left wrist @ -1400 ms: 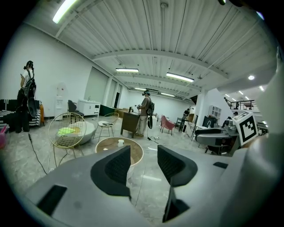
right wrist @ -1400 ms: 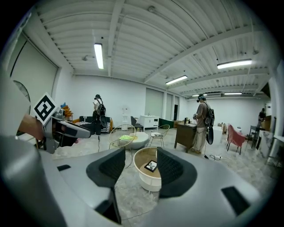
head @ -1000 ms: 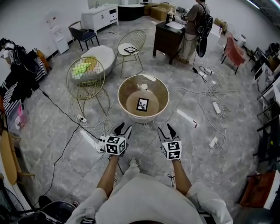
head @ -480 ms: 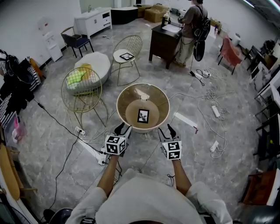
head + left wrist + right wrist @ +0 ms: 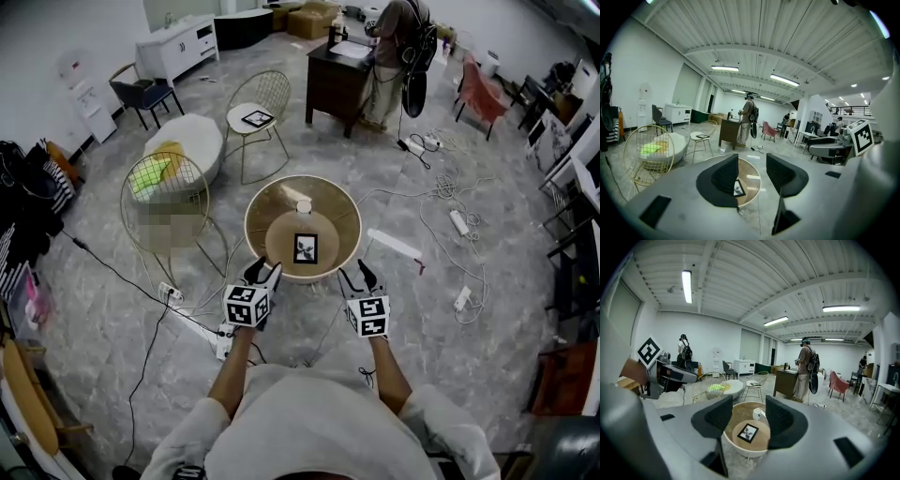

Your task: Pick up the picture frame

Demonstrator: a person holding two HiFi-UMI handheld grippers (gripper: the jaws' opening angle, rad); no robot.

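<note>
The left gripper point(image 5: 263, 273) and right gripper point(image 5: 354, 274) hover beside the round tabletop point(image 5: 281, 239), fingers apart and empty, the picture frame point(image 5: 305, 247) lying flat on it.

An open studio hall: wire chairs point(image 5: 240, 116) are standing upper left, cables point(image 5: 448, 187) are trailing over the marble floor point(image 5: 487, 356) at right.

Room is lit brightly & evenly by ceiling tube lights point(image 5: 786, 79); only faint, soft shadows are cast on the pale floor point(image 5: 487, 356), w/ a mild sheen seen on it. Strong fisheye bending is shown in all 3 views, w/ black vignetting at corners of both gripper views. Left gripper point(image 5: 752, 160) & right gripper point(image 5: 748, 400), close to lens, are rendered soft; bkgd is kept sharp.
</note>
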